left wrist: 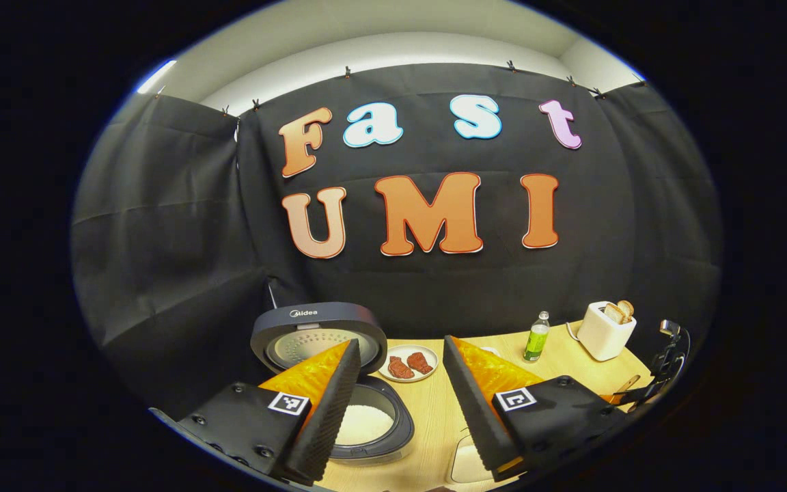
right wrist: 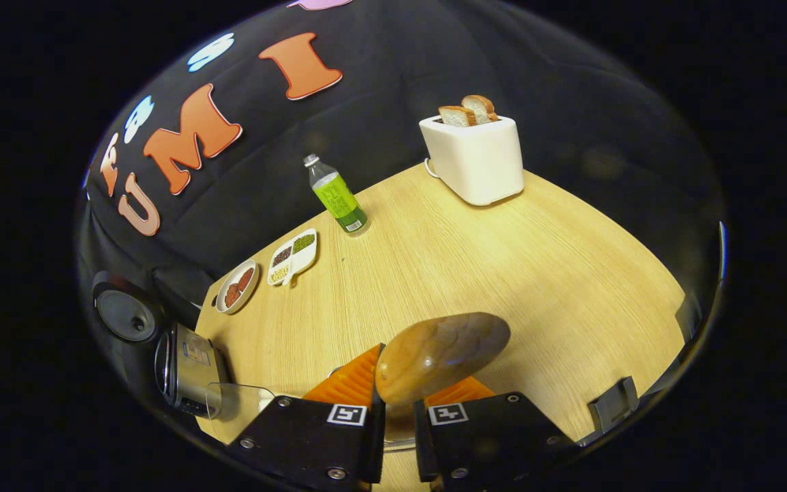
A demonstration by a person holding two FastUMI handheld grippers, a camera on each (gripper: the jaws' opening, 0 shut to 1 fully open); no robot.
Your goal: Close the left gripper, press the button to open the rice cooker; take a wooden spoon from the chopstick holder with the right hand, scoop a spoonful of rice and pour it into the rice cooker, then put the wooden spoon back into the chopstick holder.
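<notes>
The wooden spoon [right wrist: 440, 357] is clamped between the two fingers of the right gripper [right wrist: 397, 403], its single rounded bowl jutting forward above the tabletop [right wrist: 503, 260], well inside the near edge. In the left gripper view the same spoon's handle shows as a small wooden sliver at the tabletop's right edge, next to the other gripper seen farther off.

The one rice cooker [left wrist: 366, 417] stands at the tabletop's left near corner with its lid [left wrist: 318, 335] swung up and back; white rice [left wrist: 365, 424] lies in the inner pot. The left gripper [left wrist: 393, 410] hangs just in front of it, its two fingers spread wide apart and holding nothing; the left finger overlaps the cooker's opening in that view. In the right gripper view the cooker appears at the left edge of the tabletop, with a clear container [right wrist: 236, 400] just beside it.

Along the far edge of the tabletop there are one round plate [right wrist: 238, 287] with two reddish-brown pieces, one divided dish [right wrist: 293, 256] with three compartments of grains or beans, and one green-labelled bottle [right wrist: 336, 195] standing upright. At the far right corner sits one white toaster [right wrist: 475, 160] with two slices of bread [right wrist: 468, 109] sticking out of its top.
</notes>
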